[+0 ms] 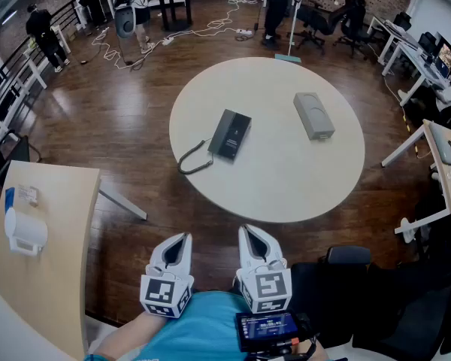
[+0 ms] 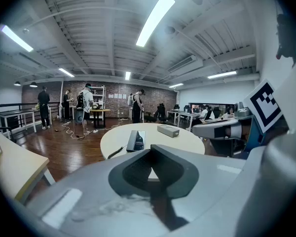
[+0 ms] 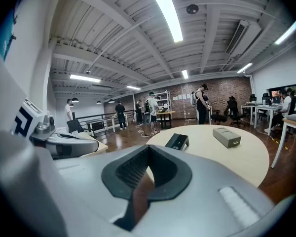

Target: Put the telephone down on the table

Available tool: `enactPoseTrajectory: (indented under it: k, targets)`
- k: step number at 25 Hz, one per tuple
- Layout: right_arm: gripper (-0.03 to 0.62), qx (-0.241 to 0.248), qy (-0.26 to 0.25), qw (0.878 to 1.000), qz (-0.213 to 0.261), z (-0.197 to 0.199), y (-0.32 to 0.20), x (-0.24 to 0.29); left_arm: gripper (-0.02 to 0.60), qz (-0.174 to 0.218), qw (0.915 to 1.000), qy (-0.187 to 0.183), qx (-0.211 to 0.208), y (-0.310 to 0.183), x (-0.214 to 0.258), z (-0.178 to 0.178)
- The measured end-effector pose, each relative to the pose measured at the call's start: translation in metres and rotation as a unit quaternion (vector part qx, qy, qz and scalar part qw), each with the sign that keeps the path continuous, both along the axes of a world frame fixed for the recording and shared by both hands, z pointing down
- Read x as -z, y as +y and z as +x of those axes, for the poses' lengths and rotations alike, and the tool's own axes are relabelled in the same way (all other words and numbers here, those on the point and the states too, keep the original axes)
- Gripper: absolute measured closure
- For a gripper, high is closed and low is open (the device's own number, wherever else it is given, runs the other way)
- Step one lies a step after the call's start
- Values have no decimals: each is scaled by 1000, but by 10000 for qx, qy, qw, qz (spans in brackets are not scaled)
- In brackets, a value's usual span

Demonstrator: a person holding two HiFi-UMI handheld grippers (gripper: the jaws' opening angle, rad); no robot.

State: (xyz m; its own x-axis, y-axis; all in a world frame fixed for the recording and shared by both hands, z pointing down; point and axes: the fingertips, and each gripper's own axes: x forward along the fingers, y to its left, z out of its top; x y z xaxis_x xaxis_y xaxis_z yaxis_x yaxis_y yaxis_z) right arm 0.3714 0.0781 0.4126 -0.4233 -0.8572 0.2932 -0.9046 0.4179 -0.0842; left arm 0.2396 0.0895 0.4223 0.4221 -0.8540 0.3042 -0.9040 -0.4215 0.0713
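The dark telephone (image 1: 231, 134) lies flat on the round cream table (image 1: 286, 179), left of its middle, with its coiled cord (image 1: 194, 160) trailing toward the near-left rim. It shows ahead in the left gripper view (image 2: 135, 140) and the right gripper view (image 3: 177, 141). My left gripper (image 1: 182, 239) and right gripper (image 1: 248, 232) sit side by side close to my body, short of the table's near edge and well apart from the telephone. Both have their jaws together with nothing between them, as seen for the left gripper (image 2: 150, 149) and the right gripper (image 3: 149, 149).
A grey box (image 1: 313, 116) lies on the table's far right. A beige desk (image 1: 45, 232) stands at my left and a black chair (image 1: 346, 277) at my right. White desks (image 1: 443, 149) line the right wall. People and floor cables (image 1: 210, 27) are at the back.
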Motion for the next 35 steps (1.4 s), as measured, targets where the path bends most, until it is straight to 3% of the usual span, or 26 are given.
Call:
enactPoseTrajectory:
  k: [5, 10, 16, 24, 35]
  targets:
    - [600, -144, -45, 9998, -92, 53, -3, -3, 566, 18, 9997, 76, 246, -6, 1, 29]
    - [600, -243, -47, 9996, -168, 64, -16, -7, 566, -25, 9995, 7, 303, -9, 0, 29]
    - [600, -283, 155, 9991, -278, 39, -43, -12, 566, -149, 9998, 152, 63, -44, -12, 17]
    - [600, -352, 430, 9981, -267, -26, -98, -7, 566, 3, 9982, 446, -399, -112, -7, -25]
    - [600, -719, 681, 9944, -369, -75, -140, -4, 566, -100, 9958, 710, -569, -157, -12, -87]
